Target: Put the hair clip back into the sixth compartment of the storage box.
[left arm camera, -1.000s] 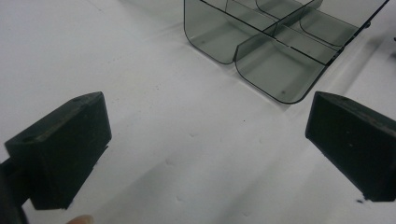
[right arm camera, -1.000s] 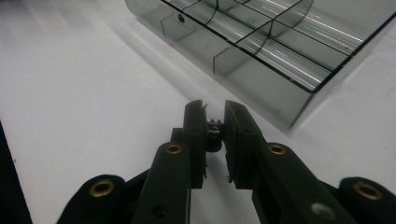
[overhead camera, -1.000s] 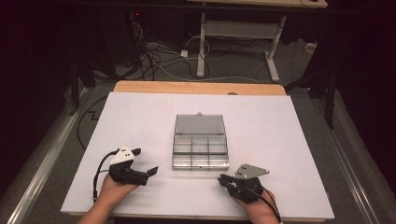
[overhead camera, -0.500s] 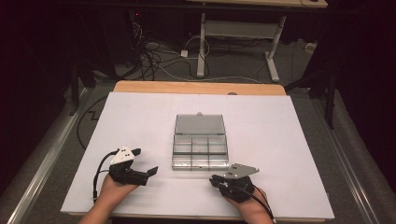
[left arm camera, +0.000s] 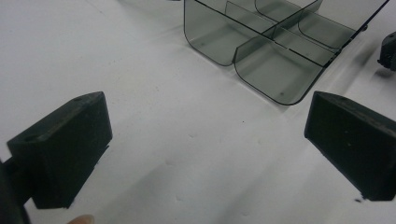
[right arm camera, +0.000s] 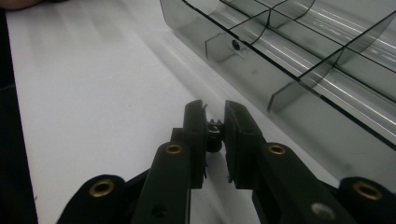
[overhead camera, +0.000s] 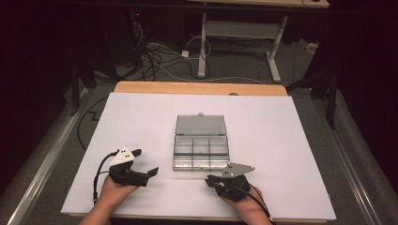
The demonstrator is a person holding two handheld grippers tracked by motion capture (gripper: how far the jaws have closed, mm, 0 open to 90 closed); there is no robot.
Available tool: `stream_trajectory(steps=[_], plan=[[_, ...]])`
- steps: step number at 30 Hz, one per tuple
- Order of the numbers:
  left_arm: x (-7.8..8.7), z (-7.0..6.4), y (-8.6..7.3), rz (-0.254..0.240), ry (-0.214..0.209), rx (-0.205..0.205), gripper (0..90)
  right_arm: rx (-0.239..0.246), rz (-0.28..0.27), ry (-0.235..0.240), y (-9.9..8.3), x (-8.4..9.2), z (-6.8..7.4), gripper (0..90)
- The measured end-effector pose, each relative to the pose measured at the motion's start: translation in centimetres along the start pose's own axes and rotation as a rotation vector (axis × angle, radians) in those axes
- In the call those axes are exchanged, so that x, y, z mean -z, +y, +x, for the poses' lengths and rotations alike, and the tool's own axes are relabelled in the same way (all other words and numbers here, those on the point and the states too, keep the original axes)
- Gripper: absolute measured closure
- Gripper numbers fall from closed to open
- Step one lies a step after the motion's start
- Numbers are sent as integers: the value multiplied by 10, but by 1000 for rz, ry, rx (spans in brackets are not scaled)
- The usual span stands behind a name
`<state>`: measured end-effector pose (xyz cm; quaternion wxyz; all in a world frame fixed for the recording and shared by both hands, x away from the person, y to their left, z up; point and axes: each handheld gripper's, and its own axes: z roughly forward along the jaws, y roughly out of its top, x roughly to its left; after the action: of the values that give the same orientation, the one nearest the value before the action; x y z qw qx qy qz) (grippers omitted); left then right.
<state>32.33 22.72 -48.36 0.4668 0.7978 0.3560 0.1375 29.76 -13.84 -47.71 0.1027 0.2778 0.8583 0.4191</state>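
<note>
My high view looks forward and down over the whole bench (overhead camera: 141, 117). Both gripper views sit low and close, sharing the compartment box (overhead camera: 201, 149) (left arm camera: 266, 46) (right arm camera: 327, 60) with it.

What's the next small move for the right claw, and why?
Probably lift the right claw a little and carry it over the box wall. It pinches a small dark part just short of the near wall, and the compartments look empty. The left claw sits open and apart.
</note>
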Motion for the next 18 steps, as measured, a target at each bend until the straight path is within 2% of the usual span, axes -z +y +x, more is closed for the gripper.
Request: stream_trajectory(steps=[18], plan=[[0, 0, 0, 2, -6, -11, 2, 14, -26, -16, 8, 6, 3, 805]])
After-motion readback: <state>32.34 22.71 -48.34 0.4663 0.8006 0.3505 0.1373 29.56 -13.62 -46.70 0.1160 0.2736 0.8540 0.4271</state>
